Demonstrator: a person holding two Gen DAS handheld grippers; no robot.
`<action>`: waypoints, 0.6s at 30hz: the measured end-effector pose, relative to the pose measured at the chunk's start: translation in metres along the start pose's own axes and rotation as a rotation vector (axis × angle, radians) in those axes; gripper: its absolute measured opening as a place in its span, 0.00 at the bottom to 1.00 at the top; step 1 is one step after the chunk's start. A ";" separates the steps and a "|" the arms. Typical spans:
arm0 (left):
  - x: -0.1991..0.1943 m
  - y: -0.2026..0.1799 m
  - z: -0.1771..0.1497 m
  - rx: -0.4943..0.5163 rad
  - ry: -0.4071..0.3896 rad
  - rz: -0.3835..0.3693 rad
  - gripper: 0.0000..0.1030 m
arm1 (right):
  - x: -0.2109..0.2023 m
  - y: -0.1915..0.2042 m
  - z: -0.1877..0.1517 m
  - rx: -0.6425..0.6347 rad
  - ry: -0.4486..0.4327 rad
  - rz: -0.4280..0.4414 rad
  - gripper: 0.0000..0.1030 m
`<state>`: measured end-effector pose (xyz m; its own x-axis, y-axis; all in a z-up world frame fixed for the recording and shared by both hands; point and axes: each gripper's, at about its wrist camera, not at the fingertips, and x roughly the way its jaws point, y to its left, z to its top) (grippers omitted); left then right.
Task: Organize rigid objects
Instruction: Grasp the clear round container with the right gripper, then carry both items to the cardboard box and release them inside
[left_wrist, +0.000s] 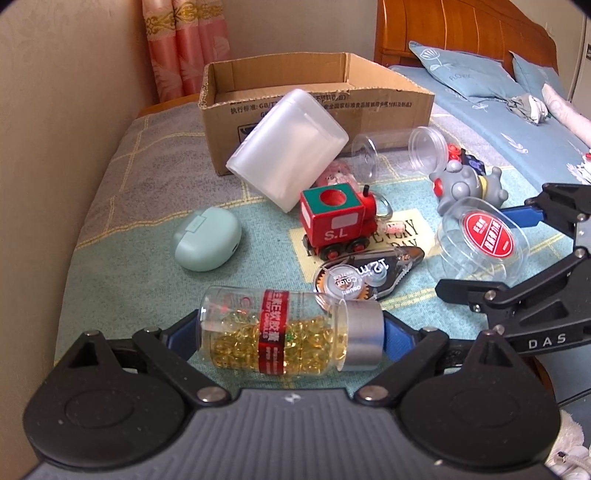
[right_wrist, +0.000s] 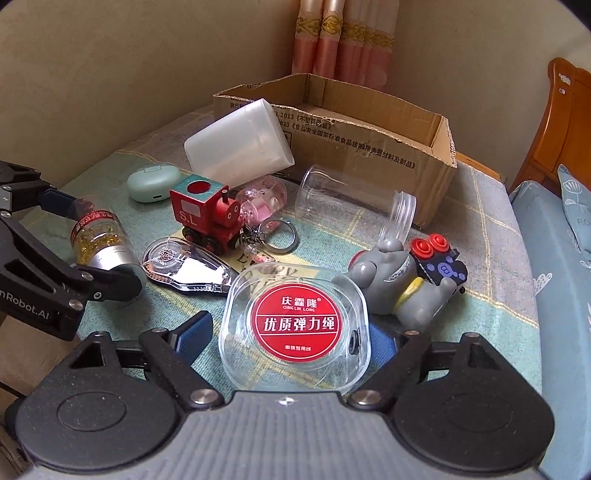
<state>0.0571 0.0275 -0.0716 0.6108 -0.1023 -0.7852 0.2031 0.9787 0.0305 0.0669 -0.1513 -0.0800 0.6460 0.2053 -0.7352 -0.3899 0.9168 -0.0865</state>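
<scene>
A clear capsule bottle (left_wrist: 280, 332) with a red label and silver cap lies sideways on the teal blanket. My left gripper (left_wrist: 291, 321) is shut on it, one pad on its base and one on its cap; the right wrist view shows the same bottle (right_wrist: 99, 236) in that gripper (right_wrist: 105, 243). A clear square box with a round red label (right_wrist: 295, 321) stands tilted between the fingers of my right gripper (right_wrist: 293, 325). The right pad touches it and a narrow gap shows at the left pad. An open cardboard box (left_wrist: 325, 107) stands at the back.
Between the grippers and the cardboard box lie a frosted plastic container (left_wrist: 291, 147), a red toy train (left_wrist: 332, 221), a mint earbud case (left_wrist: 207, 243), a correction tape (left_wrist: 365, 277), a clear jar (left_wrist: 399, 147) and a grey toy figure (left_wrist: 465, 184). A wall runs along the left.
</scene>
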 end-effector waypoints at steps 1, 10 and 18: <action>0.000 0.000 0.000 0.002 0.006 0.002 0.91 | 0.000 0.000 0.000 -0.001 0.002 -0.003 0.85; -0.003 -0.001 0.004 0.020 0.028 -0.012 0.91 | 0.002 -0.001 0.002 -0.005 0.023 -0.003 0.78; -0.016 0.001 0.023 0.020 0.015 -0.032 0.91 | -0.014 -0.001 0.014 -0.046 0.002 0.026 0.78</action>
<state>0.0656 0.0256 -0.0448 0.5922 -0.1308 -0.7951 0.2374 0.9713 0.0170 0.0676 -0.1497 -0.0604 0.6337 0.2283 -0.7391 -0.4362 0.8945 -0.0977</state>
